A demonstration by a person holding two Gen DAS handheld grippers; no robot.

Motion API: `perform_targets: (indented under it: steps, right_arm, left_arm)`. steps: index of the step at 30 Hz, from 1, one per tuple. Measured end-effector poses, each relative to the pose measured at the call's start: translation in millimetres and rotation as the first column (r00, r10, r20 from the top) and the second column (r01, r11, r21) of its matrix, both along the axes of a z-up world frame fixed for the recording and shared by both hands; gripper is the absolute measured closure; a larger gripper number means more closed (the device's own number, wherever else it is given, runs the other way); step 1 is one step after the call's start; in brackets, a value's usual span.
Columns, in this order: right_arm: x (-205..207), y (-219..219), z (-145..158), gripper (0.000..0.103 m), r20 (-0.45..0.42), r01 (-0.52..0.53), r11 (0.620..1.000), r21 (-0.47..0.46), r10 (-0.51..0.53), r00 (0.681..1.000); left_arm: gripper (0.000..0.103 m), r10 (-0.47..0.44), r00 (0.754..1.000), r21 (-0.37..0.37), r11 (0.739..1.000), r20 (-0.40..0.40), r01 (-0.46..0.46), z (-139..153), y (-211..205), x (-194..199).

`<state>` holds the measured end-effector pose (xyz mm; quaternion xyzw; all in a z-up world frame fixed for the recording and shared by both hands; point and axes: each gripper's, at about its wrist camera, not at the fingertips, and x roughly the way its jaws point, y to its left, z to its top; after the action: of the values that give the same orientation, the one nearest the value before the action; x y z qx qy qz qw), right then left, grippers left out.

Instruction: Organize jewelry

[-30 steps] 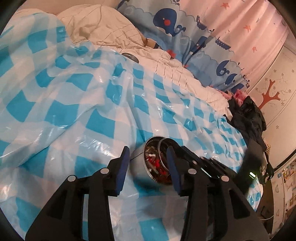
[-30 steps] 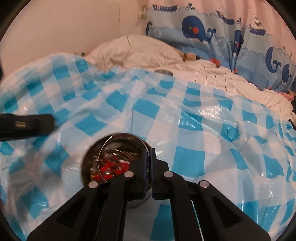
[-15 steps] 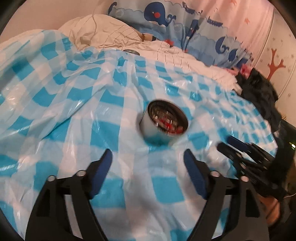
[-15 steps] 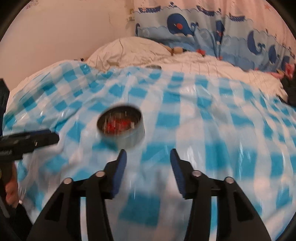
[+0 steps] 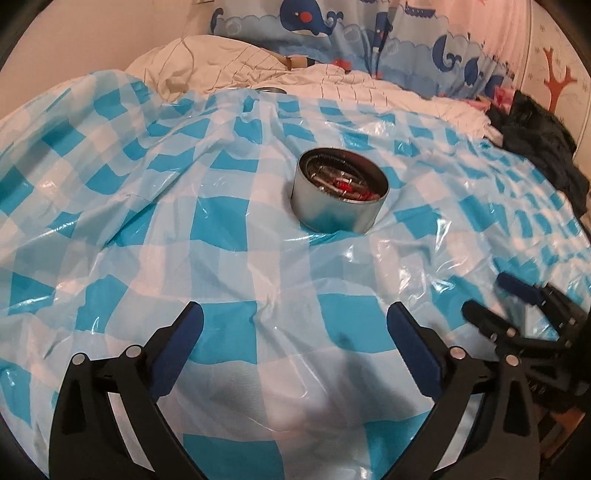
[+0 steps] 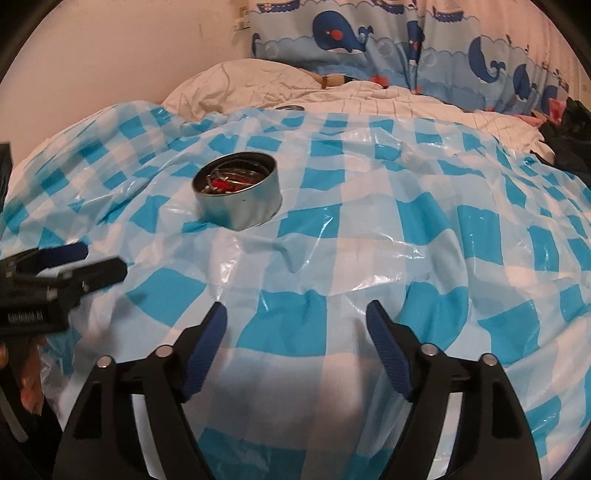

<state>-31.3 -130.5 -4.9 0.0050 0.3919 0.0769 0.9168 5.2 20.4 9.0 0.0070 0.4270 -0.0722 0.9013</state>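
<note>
My left gripper (image 5: 295,325) hangs over the near part of the blue-and-white checked plastic sheet (image 5: 221,258), its jaws spreading wide with nothing between them. My right gripper (image 6: 295,321) does likewise beside it, jaws opening on bare sheet. Beyond both, toward the middle of the sheet, a round metal tin (image 5: 338,195) stands upright and uncovered, a tangle of silver and red jewelry (image 5: 343,184) inside. Past the sheet's far edge lie a cream quilt (image 6: 258,81) and a whale-print curtain (image 6: 369,33).
</note>
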Motion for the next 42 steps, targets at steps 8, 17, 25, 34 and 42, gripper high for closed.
perform_targets:
  steps: [8,17,25,34,42]
  right_arm:
    - [8,3,-6,0.026,-0.02,-0.002,1.0,0.007,0.002,1.0]
    - [8,4,-5,0.023,-0.021,-0.005,1.0,0.007,0.005,1.0]
    - [9,4,-5,0.022,-0.02,-0.004,1.0,0.005,0.004,1.0]
    - [8,4,-5,0.02,-0.021,-0.005,1.0,0.006,0.005,1.0]
    - [9,4,-6,0.02,-0.023,-0.005,1.0,0.005,0.005,1.0]
  left_arm:
    - [0.008,-0.029,1.0,0.039,0.999,0.01,0.028,-1,-12,0]
    - [0.008,-0.037,0.999,0.046,0.998,0.011,0.036,-1,-17,1]
    - [0.008,-0.029,1.0,0.05,0.998,0.011,0.028,-2,-16,2]
    - [0.007,-0.004,0.998,0.111,0.994,0.055,-0.002,-1,-15,3]
    - [0.007,0.037,0.999,0.149,0.988,0.027,-0.04,-7,-14,9]
